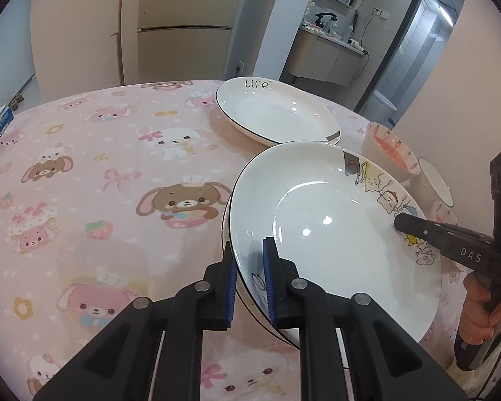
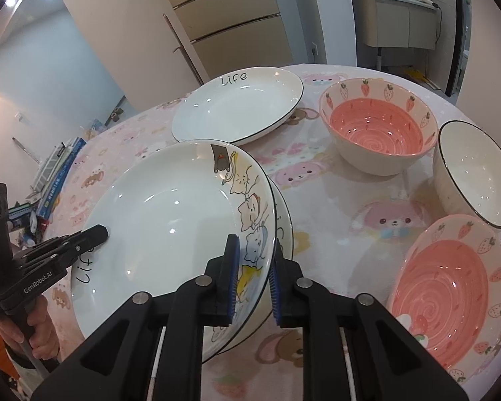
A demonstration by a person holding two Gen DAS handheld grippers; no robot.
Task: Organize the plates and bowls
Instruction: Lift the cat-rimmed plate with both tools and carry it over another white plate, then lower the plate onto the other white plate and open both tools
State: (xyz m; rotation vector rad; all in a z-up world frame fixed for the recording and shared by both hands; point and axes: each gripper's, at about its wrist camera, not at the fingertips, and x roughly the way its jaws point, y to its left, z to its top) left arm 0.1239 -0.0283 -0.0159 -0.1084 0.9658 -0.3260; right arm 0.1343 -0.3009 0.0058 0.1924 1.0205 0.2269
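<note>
Left wrist view: the left gripper [image 1: 248,264] is clamping the near rim of a white cartoon plate [image 1: 327,230], its blue-padded fingers [image 1: 270,279] sitting narrow, one inside the rim and one outside. The plate is tilting above another plate [image 1: 250,295] whose black-lined edge is showing beneath it, near the right side of the bench [image 1: 83,167], which is wearing a pink animal-print cloth. The right gripper [image 1: 404,224] is gripping the plate's opposite rim, with a hand [image 1: 477,314] holding its handle. A second "Life" plate [image 1: 277,113] is lying flat toward the far edge.

Right wrist view: the right gripper [image 2: 255,267] is pinching the decorated rim of the cartoon plate [image 2: 170,230], fingers [image 2: 232,260] narrow on either side of it. The left gripper [image 2: 100,232] is holding the rim across from it. The "Life" plate [image 2: 237,107] is resting behind, apart. A pink strawberry bowl [image 2: 377,127], a white bowl [image 2: 474,173] and a shallow pink strawberry dish [image 2: 447,287] are standing along the right side
</note>
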